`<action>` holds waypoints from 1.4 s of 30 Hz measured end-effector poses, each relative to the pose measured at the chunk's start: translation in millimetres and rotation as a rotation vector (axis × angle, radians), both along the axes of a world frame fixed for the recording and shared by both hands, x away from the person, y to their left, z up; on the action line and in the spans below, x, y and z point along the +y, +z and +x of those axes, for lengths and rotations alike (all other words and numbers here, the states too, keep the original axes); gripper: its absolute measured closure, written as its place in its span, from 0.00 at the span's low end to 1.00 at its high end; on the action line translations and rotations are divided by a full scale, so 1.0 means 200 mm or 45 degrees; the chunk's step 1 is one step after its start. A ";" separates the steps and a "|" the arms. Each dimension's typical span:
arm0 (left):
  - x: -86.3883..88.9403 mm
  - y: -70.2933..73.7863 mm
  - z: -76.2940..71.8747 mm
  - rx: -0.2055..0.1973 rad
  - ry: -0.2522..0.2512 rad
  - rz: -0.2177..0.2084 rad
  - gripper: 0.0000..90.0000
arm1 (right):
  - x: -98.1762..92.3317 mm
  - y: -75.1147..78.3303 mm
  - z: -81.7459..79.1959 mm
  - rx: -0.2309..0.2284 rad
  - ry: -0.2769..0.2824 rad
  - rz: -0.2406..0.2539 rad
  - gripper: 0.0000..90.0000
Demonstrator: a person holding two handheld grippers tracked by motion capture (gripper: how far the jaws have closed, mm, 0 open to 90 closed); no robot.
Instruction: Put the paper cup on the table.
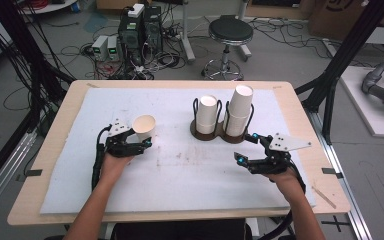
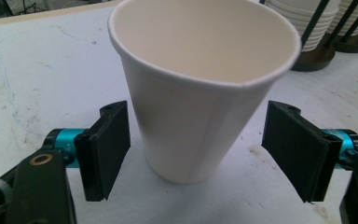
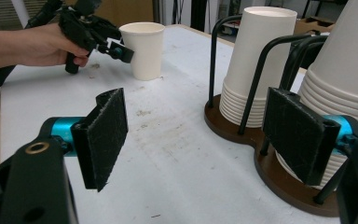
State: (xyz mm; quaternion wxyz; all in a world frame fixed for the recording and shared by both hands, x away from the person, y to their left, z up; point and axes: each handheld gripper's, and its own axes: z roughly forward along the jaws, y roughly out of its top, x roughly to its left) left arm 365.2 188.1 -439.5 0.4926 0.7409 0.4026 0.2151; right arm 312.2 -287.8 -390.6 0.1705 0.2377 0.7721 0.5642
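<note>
A single white paper cup (image 1: pixel 144 127) (image 2: pixel 200 93) (image 3: pixel 144 49) stands upright on the white mat at the left. My left gripper (image 1: pixel 140 136) (image 2: pixel 200 149) is open, with one jaw on each side of the cup's lower half and a gap between each pad and the cup wall. My right gripper (image 1: pixel 246 147) (image 3: pixel 200 135) is open and holds nothing, just in front of the brown cup holder (image 1: pixel 220 134) (image 3: pixel 279 177). The holder's black wire frames keep two stacks of paper cups, a shorter one (image 1: pixel 207 112) (image 3: pixel 256 56) and a taller one (image 1: pixel 240 107) (image 3: pixel 345 70).
A white mat (image 1: pixel 180 170) covers most of the wooden table (image 1: pixel 50 150). Beyond the far edge, on the floor, are a black stool (image 1: pixel 230 32) and electronic boxes with cables (image 1: pixel 140 30). Black frame posts (image 1: pixel 340 55) stand at both sides.
</note>
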 end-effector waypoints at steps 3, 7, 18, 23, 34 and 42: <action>0.03 0.02 -0.05 -0.032 -0.004 -0.027 0.26 | 0.00 0.00 0.00 -0.001 -0.003 -0.003 0.25; 0.09 0.05 -0.12 -0.080 -0.010 -0.084 0.26 | -0.01 -0.01 0.00 -0.006 -0.019 -0.009 0.25; 0.17 0.16 -0.22 -0.240 -0.054 -0.228 0.24 | -0.04 -0.03 0.00 -0.002 -0.076 -0.033 0.25; 0.16 0.18 -0.23 -0.272 -0.081 -0.241 0.24 | -0.07 -0.04 -0.01 0.005 -0.112 -0.043 0.24; 0.18 0.18 -0.26 -0.310 -0.121 -0.263 0.24 | -0.14 -0.04 -0.02 -0.016 -0.185 -0.045 0.24; 0.17 0.19 -0.29 -0.329 -0.139 -0.277 0.24 | -0.13 -0.03 -0.03 -0.015 -0.185 -0.051 0.24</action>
